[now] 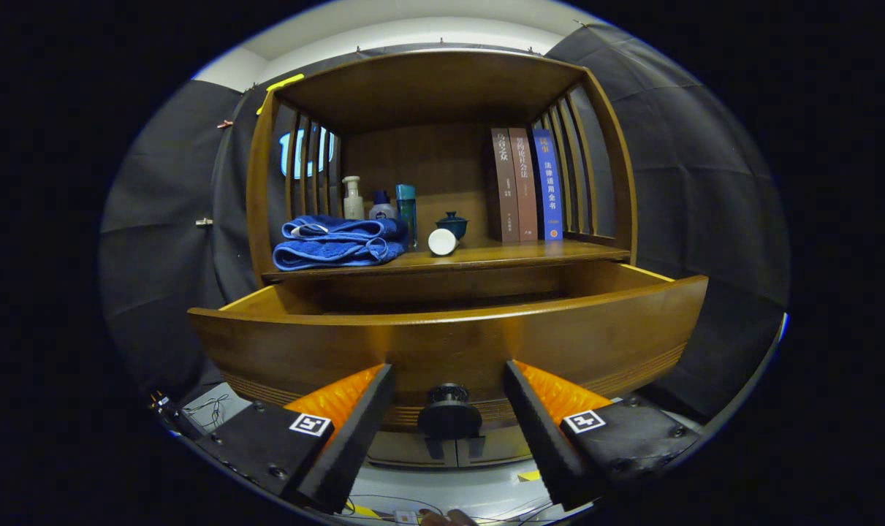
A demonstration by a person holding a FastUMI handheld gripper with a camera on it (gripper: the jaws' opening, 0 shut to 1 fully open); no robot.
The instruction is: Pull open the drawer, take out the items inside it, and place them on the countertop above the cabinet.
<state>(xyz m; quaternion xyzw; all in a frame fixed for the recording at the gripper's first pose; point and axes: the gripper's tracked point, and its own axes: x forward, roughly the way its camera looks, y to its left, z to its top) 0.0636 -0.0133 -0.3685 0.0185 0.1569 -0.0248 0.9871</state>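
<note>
Currently the gripper (449, 409) jaws stand wide, flanking the knob (449, 416) without contact; the drawer (449, 343) is pulled out. Risk: its front wall hides the contents, so a blind reach may strike wood.

Well beyond the fingers, three upright books stand on the wooden shelf. The blue-spined book (551, 186) carries white Chinese characters, seemingly 法律适用全书. The two brown-spined books (514, 184) beside it also bear Chinese titles, too blurred to read surely. Each black finger mount bears a square black-and-white marker tag (310, 424), without words.
</note>
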